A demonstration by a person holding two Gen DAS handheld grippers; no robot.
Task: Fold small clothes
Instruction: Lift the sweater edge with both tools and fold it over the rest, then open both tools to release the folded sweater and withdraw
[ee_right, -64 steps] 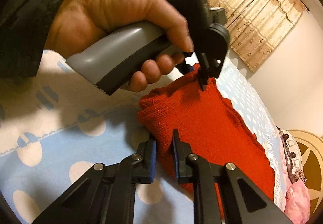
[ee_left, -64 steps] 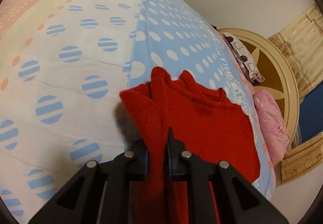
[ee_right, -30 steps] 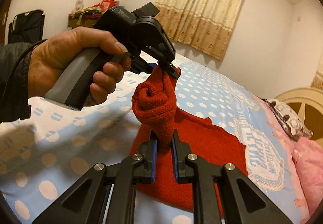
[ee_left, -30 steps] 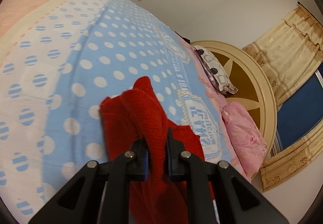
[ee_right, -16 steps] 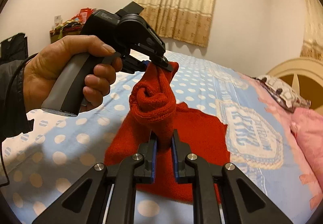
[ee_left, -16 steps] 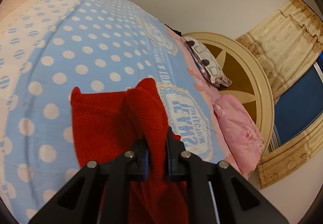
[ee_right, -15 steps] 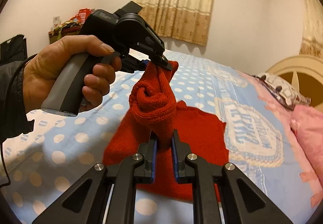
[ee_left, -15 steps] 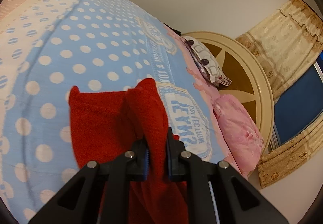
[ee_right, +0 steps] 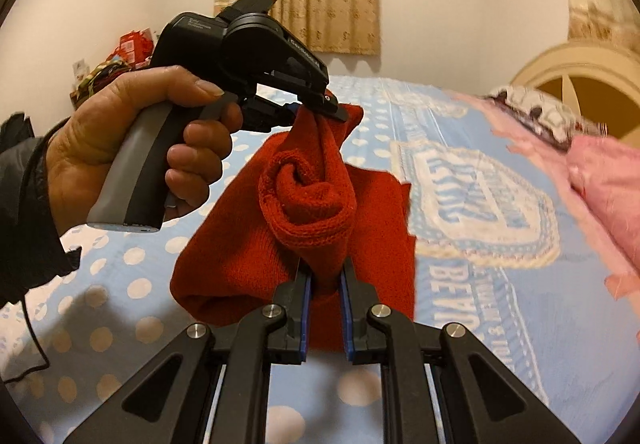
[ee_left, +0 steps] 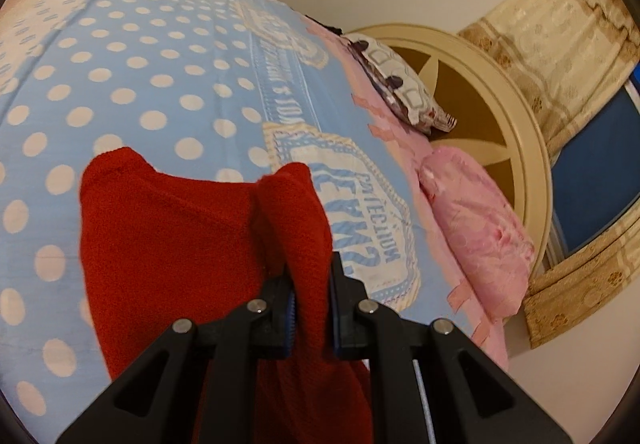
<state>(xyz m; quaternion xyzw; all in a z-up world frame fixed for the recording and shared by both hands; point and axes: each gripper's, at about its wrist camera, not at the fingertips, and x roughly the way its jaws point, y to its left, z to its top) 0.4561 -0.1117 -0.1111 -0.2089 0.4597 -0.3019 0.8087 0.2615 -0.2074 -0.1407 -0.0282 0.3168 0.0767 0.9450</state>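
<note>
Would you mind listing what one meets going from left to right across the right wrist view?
Hand → left gripper → red knit garment → lettered badge print on the bedspread → pink pillow.

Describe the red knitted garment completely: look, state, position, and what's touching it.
The red knitted garment is solid red with a ribbed, rolled edge bunched between both grips. The left gripper and right gripper are each shut on a pinch of it, lifting one side while the rest drapes onto the blue polka-dot bedspread.
</note>
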